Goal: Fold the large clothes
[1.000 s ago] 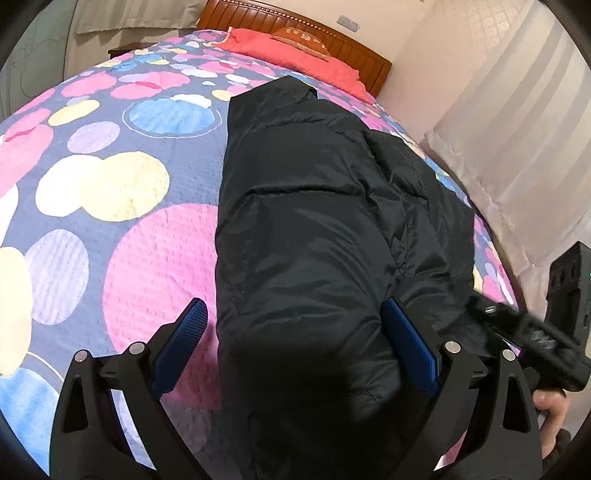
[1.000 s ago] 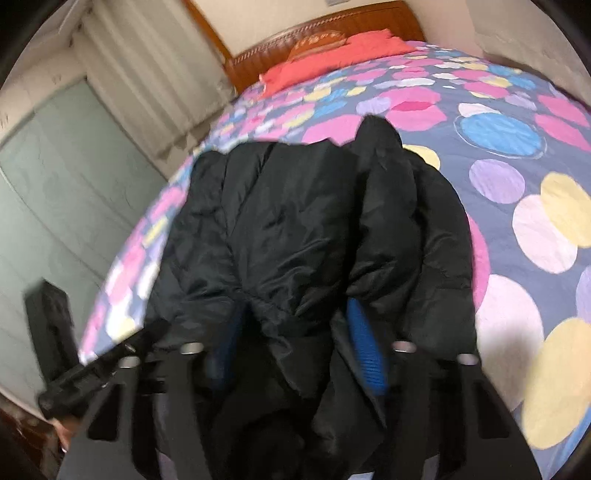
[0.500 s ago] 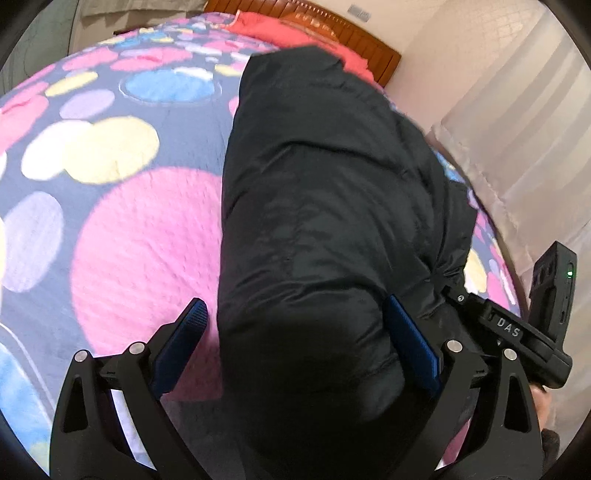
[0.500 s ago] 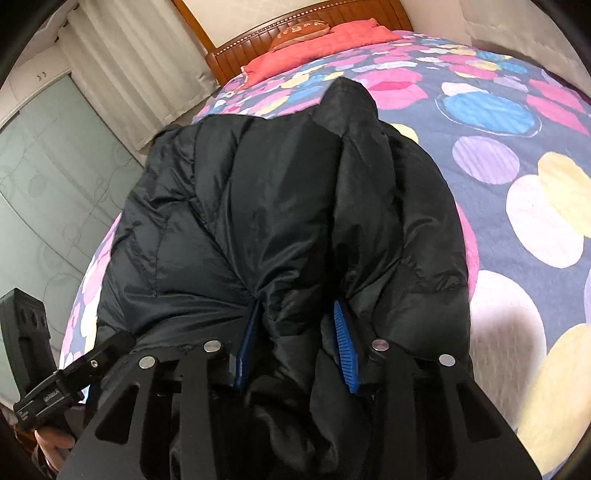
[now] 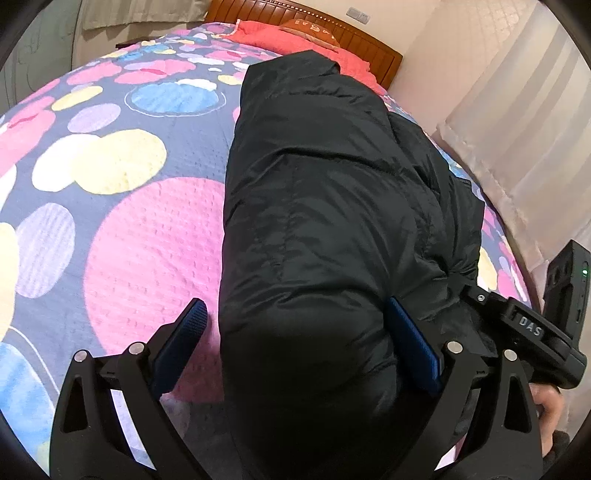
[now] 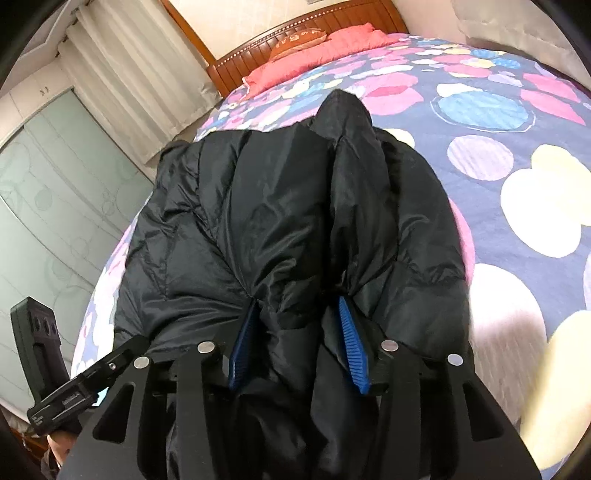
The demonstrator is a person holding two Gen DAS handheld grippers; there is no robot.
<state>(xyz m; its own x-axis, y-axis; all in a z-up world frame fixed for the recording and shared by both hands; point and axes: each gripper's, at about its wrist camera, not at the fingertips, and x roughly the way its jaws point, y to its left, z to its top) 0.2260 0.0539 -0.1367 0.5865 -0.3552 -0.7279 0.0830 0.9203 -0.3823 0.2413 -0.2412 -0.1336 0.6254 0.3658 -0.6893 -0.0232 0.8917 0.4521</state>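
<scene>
Bedroom scene, big bed (image 5: 110, 229) with a bedspread of pink, yellow and blue circles, wooden headboard (image 6: 306, 33) and red pillow (image 6: 332, 44) at the far end, pale curtains (image 5: 517, 122) along one side. Black puffer jacket (image 5: 314, 206) lies lengthwise on the bedspread, bunched and partly folded over itself, near edge toward both cameras. Left gripper (image 5: 299, 343) spread wide, straddling the jacket's near end; right pad touches fabric, left pad clear of it, over the bedspread, so nothing clamped. Right gripper (image 6: 295, 343) jaws opening, a gathered ridge of jacket between the blue pads, fabric pressed by both pads. Person's hand (image 5: 550, 406) partly seen at the right gripper's handle.
</scene>
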